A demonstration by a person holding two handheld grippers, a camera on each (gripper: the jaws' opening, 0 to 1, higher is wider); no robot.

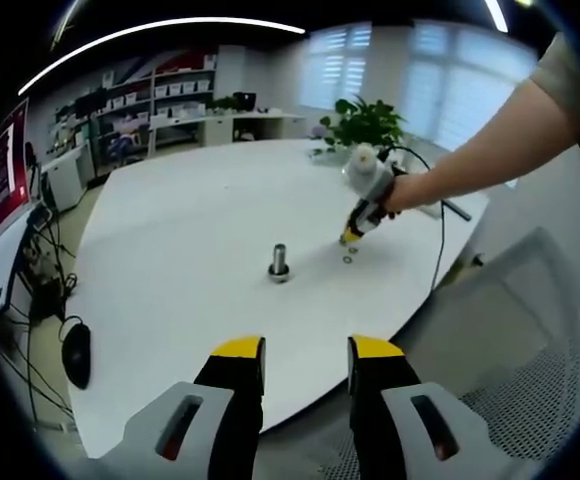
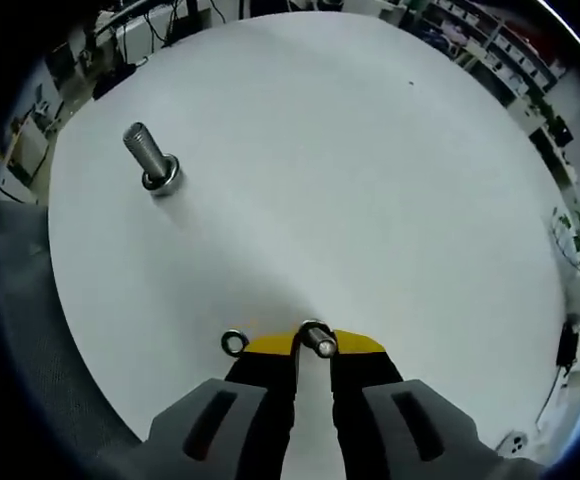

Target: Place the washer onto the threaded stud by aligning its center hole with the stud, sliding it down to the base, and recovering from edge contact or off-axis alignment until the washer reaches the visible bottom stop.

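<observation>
A threaded stud [image 1: 279, 262] stands upright on the white round table [image 1: 170, 260], its head down as the base. In the right gripper view the stud [image 2: 150, 158] is at the upper left, far from the jaws. My right gripper [image 2: 314, 344] is down at the table surface, its jaws nearly together on a small metal washer [image 2: 317, 339] held between the yellow tips. A second washer [image 2: 233, 343] lies flat just left of those tips. In the left gripper view a person's hand holds the right gripper [image 1: 351, 237] right of the stud, with a loose washer [image 1: 347, 259] beside it. My left gripper [image 1: 307, 350] hangs open off the near table edge.
A potted plant [image 1: 363, 122] stands at the table's far edge, and a cable [image 1: 438, 230] trails over the right side. A white mesh chair [image 1: 530, 340] sits at the right. Shelves and desks line the back wall. Cables and a dark mouse-like thing [image 1: 76, 352] lie on the floor at left.
</observation>
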